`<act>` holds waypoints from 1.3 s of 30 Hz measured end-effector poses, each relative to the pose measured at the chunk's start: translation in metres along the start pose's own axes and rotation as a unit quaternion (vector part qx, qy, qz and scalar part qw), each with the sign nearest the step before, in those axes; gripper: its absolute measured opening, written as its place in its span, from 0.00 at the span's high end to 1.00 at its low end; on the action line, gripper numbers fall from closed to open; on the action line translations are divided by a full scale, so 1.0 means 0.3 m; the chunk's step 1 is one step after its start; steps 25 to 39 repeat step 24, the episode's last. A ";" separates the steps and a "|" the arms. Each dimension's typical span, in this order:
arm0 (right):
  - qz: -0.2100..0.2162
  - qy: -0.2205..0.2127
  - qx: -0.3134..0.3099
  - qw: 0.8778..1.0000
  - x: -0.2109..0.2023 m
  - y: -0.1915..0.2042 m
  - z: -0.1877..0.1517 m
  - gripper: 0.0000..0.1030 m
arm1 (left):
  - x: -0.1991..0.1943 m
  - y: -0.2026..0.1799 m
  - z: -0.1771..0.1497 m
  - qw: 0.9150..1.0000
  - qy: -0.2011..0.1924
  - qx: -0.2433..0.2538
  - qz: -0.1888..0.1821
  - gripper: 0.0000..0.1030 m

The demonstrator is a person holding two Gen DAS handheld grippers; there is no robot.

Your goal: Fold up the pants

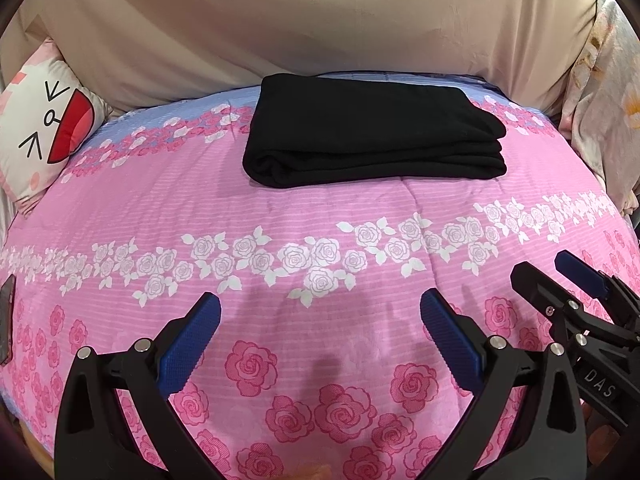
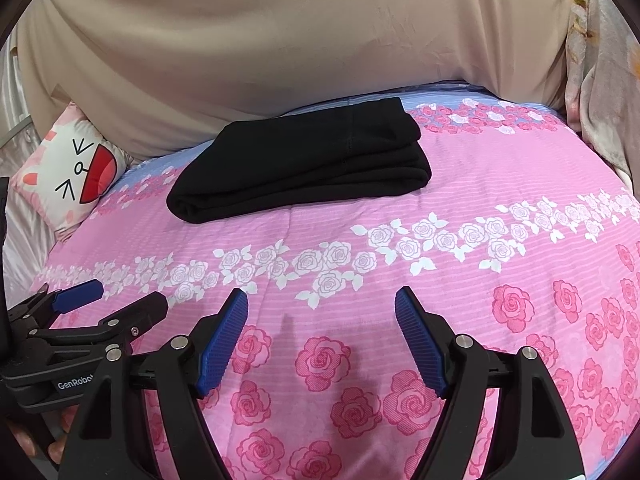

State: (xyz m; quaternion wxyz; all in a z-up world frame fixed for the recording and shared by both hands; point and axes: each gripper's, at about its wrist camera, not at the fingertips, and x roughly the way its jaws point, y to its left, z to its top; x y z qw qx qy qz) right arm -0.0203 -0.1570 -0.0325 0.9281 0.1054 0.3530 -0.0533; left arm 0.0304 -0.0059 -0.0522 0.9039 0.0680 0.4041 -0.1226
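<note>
The left gripper [image 1: 320, 312] is held low at the near side, its two blue-padded fingers [image 1: 188, 344] spread wide apart with nothing between them. The right gripper [image 2: 320, 308] is just beside it on the right, level with it, its jaws likewise parted wide and holding nothing. Both point toward the far side. Bare fingertips [image 2: 28, 446] of the person's hand show beneath the left gripper's body.

one folded black pants [image 1: 372, 128], one cartoon pillow [image 1: 44, 132], two grippers: left [image 1: 320, 320], right [image 2: 320, 312].
</note>
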 end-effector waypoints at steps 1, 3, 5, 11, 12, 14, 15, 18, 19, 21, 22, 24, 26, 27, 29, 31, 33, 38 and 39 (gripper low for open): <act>0.001 0.001 0.000 1.000 0.003 -0.002 0.001 0.28 | 0.002 0.002 0.000 1.000 0.002 -0.001 0.001 0.05; 0.000 0.001 0.001 1.000 0.002 -0.001 0.000 0.28 | 0.006 0.003 0.001 1.000 0.003 -0.002 0.003 0.05; 0.000 0.002 0.002 1.000 0.004 -0.001 -0.002 0.28 | 0.010 0.004 0.002 1.000 0.005 -0.002 0.006 0.05; 0.002 0.005 0.001 1.000 0.011 0.000 -0.006 0.28 | 0.018 -0.006 -0.002 1.000 0.005 0.004 0.006 0.05; 0.003 0.005 0.001 1.000 0.013 0.000 -0.007 0.28 | 0.023 -0.003 0.000 1.000 0.011 0.000 -0.004 0.05; 0.004 0.006 0.003 1.000 0.015 -0.004 -0.005 0.28 | 0.027 0.004 0.002 1.000 0.010 -0.007 -0.012 0.05; 0.003 0.006 0.003 1.000 0.014 -0.004 -0.006 0.28 | 0.027 0.004 0.001 1.000 0.009 -0.007 -0.008 0.05; 0.002 0.005 0.003 1.000 0.008 -0.008 -0.004 0.28 | 0.024 0.006 -0.001 1.000 0.005 -0.005 0.007 0.05; 0.001 0.004 0.003 1.000 0.006 -0.009 -0.004 0.28 | 0.025 0.007 -0.002 1.000 0.008 -0.005 0.014 0.05; 0.000 0.004 0.004 1.000 0.002 -0.016 -0.003 0.28 | 0.023 0.013 -0.009 1.000 0.008 -0.006 0.010 0.05; 0.000 0.004 0.004 1.000 0.002 -0.020 -0.002 0.28 | 0.025 0.018 -0.014 1.000 0.011 -0.010 0.009 0.05; -0.003 0.005 0.006 1.000 0.000 -0.025 -0.005 0.28 | 0.031 0.022 -0.019 1.000 0.019 -0.016 0.001 0.05; -0.003 0.005 0.006 1.000 0.000 -0.025 -0.005 0.28 | 0.031 0.022 -0.019 1.000 0.019 -0.016 0.001 0.05; -0.003 0.005 0.006 1.000 0.000 -0.025 -0.005 0.28 | 0.031 0.022 -0.019 1.000 0.019 -0.016 0.001 0.05; -0.003 0.005 0.006 1.000 0.000 -0.025 -0.005 0.28 | 0.031 0.022 -0.019 1.000 0.019 -0.016 0.001 0.05; -0.003 0.005 0.006 1.000 0.000 -0.025 -0.005 0.28 | 0.031 0.022 -0.019 1.000 0.019 -0.016 0.001 0.05; -0.003 0.005 0.006 1.000 0.000 -0.025 -0.005 0.28 | 0.031 0.022 -0.019 1.000 0.019 -0.016 0.001 0.05; -0.003 0.005 0.006 1.000 0.000 -0.025 -0.005 0.28 | 0.031 0.022 -0.019 1.000 0.019 -0.016 0.001 0.05; -0.003 0.005 0.006 1.000 0.000 -0.025 -0.005 0.28 | 0.031 0.022 -0.019 1.000 0.019 -0.016 0.001 0.05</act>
